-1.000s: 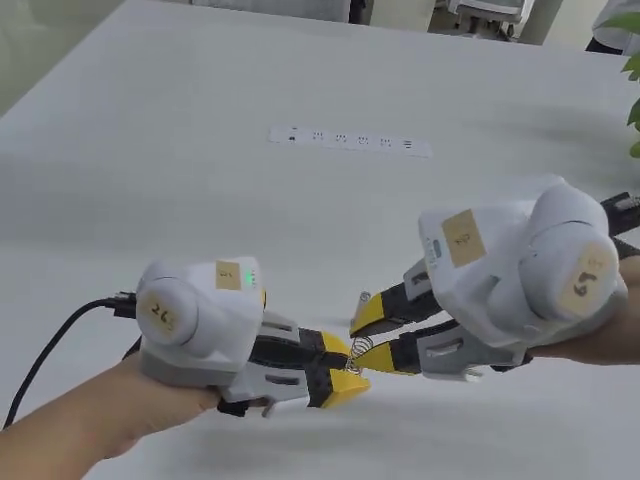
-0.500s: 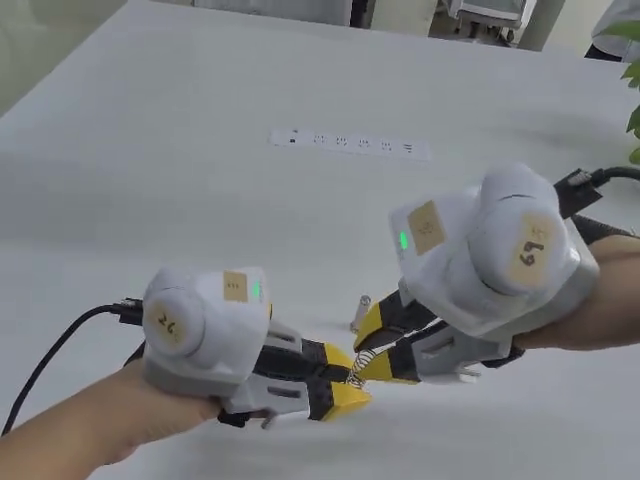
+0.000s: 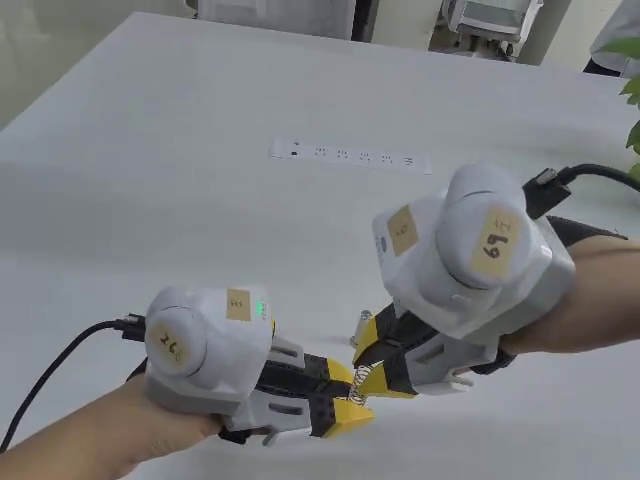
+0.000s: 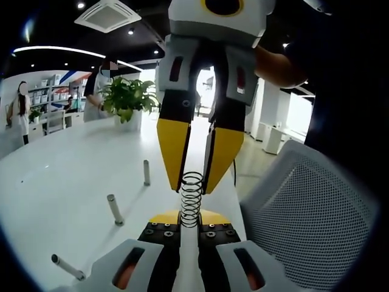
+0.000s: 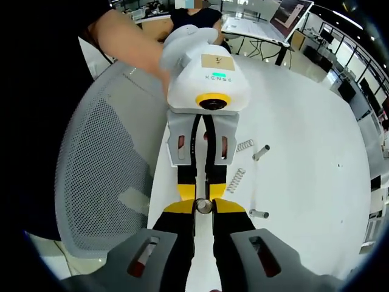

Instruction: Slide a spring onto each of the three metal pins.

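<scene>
Left gripper (image 4: 189, 220): jaws drawn close on the lower end of a spring (image 4: 191, 194), which sticks straight out past the yellow tips.
Right gripper (image 5: 203, 210): faces the left one tip to tip; its jaws are narrow and pinch the spring's other end, seen end-on as a small grey ring in the right gripper view.
Held spring: bridges the two sets of tips, raised above the table (image 3: 200, 150) near its front edge.
Pins: all three are on the table to the side of the grippers. The far pin (image 4: 146, 172) stands upright, the middle pin (image 4: 114, 208) leans a little, and the near pin (image 4: 65, 266) lies flat.
Loose springs: one spring (image 5: 244, 145) lies just beside a pin, and the other spring (image 5: 236, 179) lies near it, both apart from the grippers.
Power strip (image 3: 350, 157): set into the table, well beyond the grippers.
Mesh chair (image 4: 304, 201): beside the table edge.
</scene>
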Tool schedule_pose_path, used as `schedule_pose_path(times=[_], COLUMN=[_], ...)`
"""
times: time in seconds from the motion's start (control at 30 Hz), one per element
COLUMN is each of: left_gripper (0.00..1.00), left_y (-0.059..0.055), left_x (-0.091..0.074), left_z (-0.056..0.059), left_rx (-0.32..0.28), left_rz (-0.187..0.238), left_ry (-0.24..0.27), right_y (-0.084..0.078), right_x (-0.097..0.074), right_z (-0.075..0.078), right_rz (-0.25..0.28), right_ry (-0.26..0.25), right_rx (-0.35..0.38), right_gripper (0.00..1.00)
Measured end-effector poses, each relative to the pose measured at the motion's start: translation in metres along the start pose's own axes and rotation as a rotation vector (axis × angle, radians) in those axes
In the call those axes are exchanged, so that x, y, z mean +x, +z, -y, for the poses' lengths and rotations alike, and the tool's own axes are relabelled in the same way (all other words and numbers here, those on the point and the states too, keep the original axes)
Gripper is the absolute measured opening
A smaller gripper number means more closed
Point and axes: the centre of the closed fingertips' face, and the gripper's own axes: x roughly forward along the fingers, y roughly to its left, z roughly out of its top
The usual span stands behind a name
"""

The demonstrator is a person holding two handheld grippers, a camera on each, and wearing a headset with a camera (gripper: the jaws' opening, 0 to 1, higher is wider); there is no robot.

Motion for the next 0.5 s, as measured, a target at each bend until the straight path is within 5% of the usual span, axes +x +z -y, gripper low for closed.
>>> schedule_pose_path(times=[0.5], left_gripper=[0.02], left_y=[0.0042], left_x=[0.0029], left_z=[0.0013], left_rx=[0.016], left_rz=[0.018], left_ry=[0.015], right_y=[-0.0026], right_x=[-0.0047], right_z=[-0.0020], right_rz=[0.003], right_ry=[-0.008], right_rx=[-0.036], right_gripper=[0.07])
